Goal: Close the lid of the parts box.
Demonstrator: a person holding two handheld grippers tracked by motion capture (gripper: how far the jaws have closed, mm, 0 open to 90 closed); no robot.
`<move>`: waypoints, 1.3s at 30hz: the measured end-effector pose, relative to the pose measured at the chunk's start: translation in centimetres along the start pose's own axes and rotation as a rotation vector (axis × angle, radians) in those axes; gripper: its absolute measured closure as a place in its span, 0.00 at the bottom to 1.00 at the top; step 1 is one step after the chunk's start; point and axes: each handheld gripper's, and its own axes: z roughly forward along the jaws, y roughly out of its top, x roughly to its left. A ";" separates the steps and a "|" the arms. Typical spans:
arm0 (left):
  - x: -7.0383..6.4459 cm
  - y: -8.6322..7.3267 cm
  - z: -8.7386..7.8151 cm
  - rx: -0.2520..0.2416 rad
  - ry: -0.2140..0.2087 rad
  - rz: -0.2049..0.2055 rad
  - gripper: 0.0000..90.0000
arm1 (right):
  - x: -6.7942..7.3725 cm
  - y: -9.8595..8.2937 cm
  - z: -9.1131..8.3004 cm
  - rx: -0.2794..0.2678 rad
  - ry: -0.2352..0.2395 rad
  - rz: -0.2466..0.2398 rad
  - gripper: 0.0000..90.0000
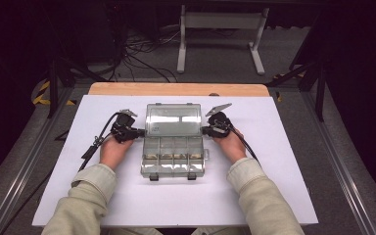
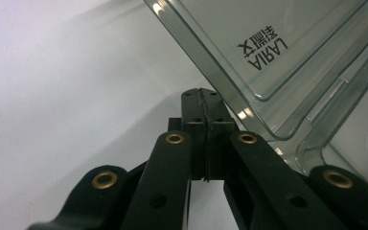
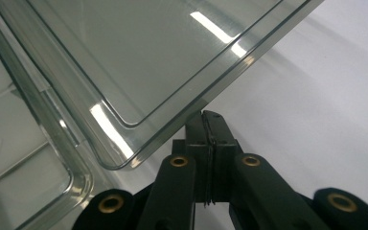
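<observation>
The clear compartment box (image 1: pixel 174 156) sits on the white table (image 1: pixel 274 196) with its lid (image 1: pixel 172 119) raised. The left gripper (image 1: pixel 142 132) and right gripper (image 1: pixel 203 130) press against the lid's side edges, each with jaws fully closed and holding nothing.

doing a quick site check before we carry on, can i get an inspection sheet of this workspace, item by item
Surface: white sheet over a wooden table, flat and bare around the work.
Job's things: clear plastic compartment box at centre, its lid raised; small items lie in the far row of compartments, too small to identify.
Clutter: nothing seen.
Grippers: left gripper and right gripper both have jaws shut, tips at the lid's side edges, one on each side.
Cables: a black cable trails from each gripper; more cables lie on the floor.
Surroundings: dark room, white table frame beyond.
</observation>
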 end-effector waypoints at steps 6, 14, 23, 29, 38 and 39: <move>-0.3 0.0 0.2 -0.014 0.017 0.003 1.00 | 0.0 0.0 0.2 -0.020 -0.006 0.018 0.99; -0.2 -0.1 0.1 -0.028 0.024 -0.006 1.00 | 0.0 -0.1 0.3 -0.044 -0.014 0.037 0.97; -0.6 0.2 -0.3 -0.069 0.037 0.010 1.00 | 0.1 0.2 -0.2 -0.094 -0.040 0.033 0.96; -0.9 0.5 -0.9 -0.103 0.051 0.018 1.00 | 0.2 0.5 -0.7 -0.131 -0.049 0.023 0.96; -1.2 0.7 -1.5 -0.134 0.057 0.028 1.00 | 0.2 0.7 -1.5 -0.173 -0.052 0.018 0.96; -1.1 0.7 -1.5 -0.135 0.058 0.033 1.00 | 0.2 0.8 -1.6 -0.178 -0.054 0.016 0.97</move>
